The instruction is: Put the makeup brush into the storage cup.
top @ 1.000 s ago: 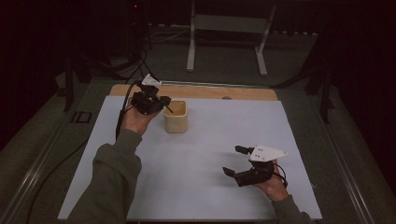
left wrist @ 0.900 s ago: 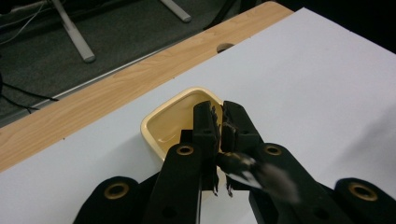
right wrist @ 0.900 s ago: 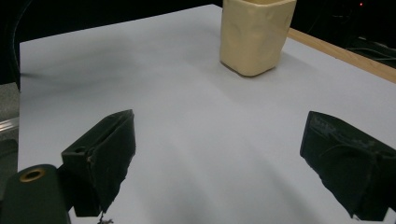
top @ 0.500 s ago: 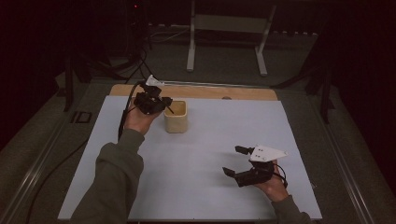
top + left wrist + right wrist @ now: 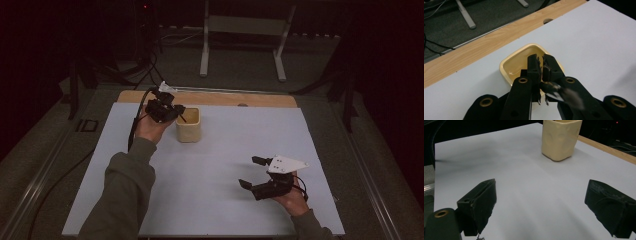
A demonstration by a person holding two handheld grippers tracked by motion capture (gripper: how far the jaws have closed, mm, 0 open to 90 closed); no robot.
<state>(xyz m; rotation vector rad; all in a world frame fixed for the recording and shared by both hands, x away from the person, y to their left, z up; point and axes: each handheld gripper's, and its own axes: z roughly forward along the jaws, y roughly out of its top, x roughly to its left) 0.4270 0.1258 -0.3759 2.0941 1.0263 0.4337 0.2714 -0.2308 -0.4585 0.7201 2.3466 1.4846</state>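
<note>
Left claw [image 5: 540, 65] clamps pen [image 5: 554, 89] over cup [image 5: 510, 66] — right claw [image 5: 251, 171] agape.

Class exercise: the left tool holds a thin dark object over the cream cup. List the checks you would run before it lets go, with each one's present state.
1. Left tool shut on the thin dark object: ok.
2. Tool tips above the cream cup opening: ok.
3. Cup upright on the white mat: ok.
4. Right tool open, well apart from the cup: ok.
5. Cup free of other contents: cannot tell.
</note>
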